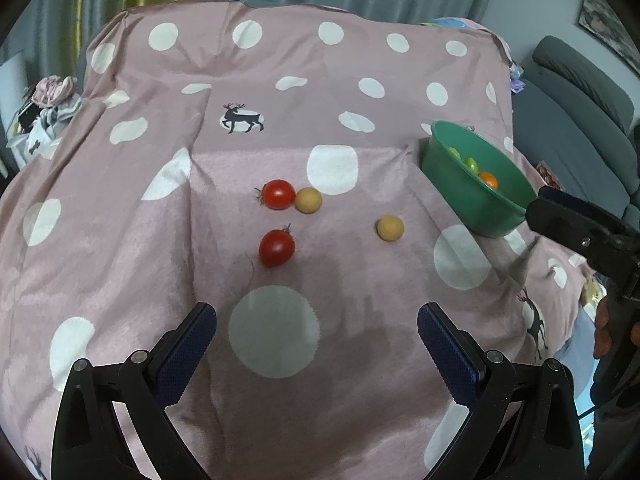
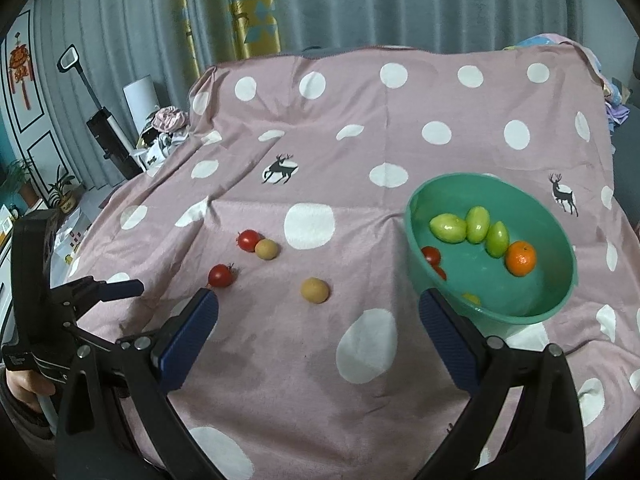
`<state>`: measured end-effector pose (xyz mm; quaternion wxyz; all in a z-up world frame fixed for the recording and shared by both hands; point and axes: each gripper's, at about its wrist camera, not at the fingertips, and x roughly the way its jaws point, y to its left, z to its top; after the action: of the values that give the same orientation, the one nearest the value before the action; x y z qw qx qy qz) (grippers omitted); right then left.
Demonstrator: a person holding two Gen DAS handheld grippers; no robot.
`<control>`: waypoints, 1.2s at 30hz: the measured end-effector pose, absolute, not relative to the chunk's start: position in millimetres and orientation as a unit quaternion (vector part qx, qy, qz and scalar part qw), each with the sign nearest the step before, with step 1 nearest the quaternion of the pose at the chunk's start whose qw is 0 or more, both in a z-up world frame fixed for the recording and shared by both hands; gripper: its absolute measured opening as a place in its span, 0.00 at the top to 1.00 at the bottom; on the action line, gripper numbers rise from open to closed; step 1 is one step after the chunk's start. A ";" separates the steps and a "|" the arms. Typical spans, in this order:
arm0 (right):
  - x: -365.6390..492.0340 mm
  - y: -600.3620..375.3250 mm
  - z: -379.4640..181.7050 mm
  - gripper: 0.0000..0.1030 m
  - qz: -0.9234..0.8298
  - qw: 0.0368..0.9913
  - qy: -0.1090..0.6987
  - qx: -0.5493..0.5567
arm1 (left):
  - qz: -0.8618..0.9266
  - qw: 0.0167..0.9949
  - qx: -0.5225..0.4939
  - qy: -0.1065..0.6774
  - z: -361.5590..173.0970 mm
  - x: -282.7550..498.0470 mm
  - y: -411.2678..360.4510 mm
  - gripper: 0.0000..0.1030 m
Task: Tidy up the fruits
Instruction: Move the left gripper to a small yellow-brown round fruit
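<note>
Both jaws spread wide, nothing between them: left gripper (image 1: pixel 316 316) and right gripper (image 2: pixel 318 304) hang over the pink dotted cloth (image 1: pixel 360 80). Green bowl (image 2: pixel 560 240) is the landmark, right finger (image 2: pixel 444 332) of the right gripper just in front of its rim; green fruits (image 2: pixel 476 224), an orange (image 2: pixel 521 258) and small tomatoes (image 2: pixel 431 255) inside. Left of the bowl on the cloth: tan ball (image 2: pixel 315 290), near tomato (image 2: pixel 221 275), far tomato (image 2: pixel 249 240) touching a second tan ball (image 2: pixel 266 249), all ahead of the fingertips, well apart from them.
</note>
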<state>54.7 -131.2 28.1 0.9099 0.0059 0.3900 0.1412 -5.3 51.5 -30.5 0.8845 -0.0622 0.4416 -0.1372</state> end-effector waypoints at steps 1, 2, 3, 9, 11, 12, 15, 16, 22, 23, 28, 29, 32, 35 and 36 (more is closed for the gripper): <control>55.6 -130.9 25.7 0.02 0.141 0.908 0.394 0.005 | -0.137 0.884 -0.064 0.442 -31.3 -5.3 52.3 0.03; 56.8 -130.4 22.6 0.02 0.140 0.906 0.399 0.005 | -0.137 0.883 -0.065 0.443 -32.4 -5.4 53.5 0.03; 57.4 -130.5 20.6 0.02 0.140 0.905 0.402 0.005 | -0.137 0.883 -0.066 0.444 -33.3 -5.7 54.5 0.03; 61.7 -129.9 7.9 0.02 0.140 0.896 0.422 0.008 | -0.140 0.881 -0.063 0.448 -39.8 -5.5 55.9 0.03; 63.8 -129.3 2.7 0.02 0.140 0.892 0.431 0.009 | -0.143 0.879 -0.062 0.450 -42.6 -5.9 55.9 0.03; 64.9 -128.5 0.1 0.02 0.141 0.890 0.434 0.008 | -0.144 0.878 -0.062 0.452 -44.1 -5.5 55.8 0.03; 68.1 -125.2 -7.2 0.02 0.146 0.883 0.446 0.009 | -0.146 0.876 -0.062 0.455 -47.6 -3.9 56.2 0.03; 68.8 -124.0 -9.3 0.02 0.148 0.881 0.449 0.008 | -0.147 0.876 -0.062 0.456 -48.4 -3.4 56.4 0.03; 72.2 -115.8 -19.5 0.02 0.156 0.873 0.462 0.004 | -0.154 0.874 -0.063 0.457 -52.0 -1.9 56.4 0.03; 73.0 -115.1 -21.0 0.02 0.157 0.871 0.465 0.005 | -0.155 0.873 -0.062 0.458 -52.8 -1.5 56.5 0.03; 76.6 -113.3 -28.0 0.02 0.159 0.866 0.474 0.006 | -0.160 0.872 -0.062 0.459 -54.9 0.7 55.9 0.03; 78.4 -113.4 -29.6 0.02 0.160 0.865 0.475 0.006 | -0.162 0.871 -0.062 0.460 -55.5 1.5 55.8 0.03; 81.3 -112.1 -34.4 0.02 0.164 0.861 0.481 0.008 | -0.166 0.870 -0.061 0.461 -56.1 3.1 53.9 0.03; 85.0 -110.7 -37.4 0.03 0.172 0.857 0.485 0.013 | -0.174 0.868 -0.062 0.460 -53.2 7.6 53.0 0.03; 86.7 -110.4 -38.1 0.03 0.176 0.856 0.485 0.017 | -0.176 0.869 -0.064 0.459 -51.4 8.9 52.8 0.03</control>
<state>86.7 -110.4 -38.1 0.8563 0.0170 0.4854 0.1756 8.9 52.8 -51.4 0.8686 -0.0640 0.4587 -0.1760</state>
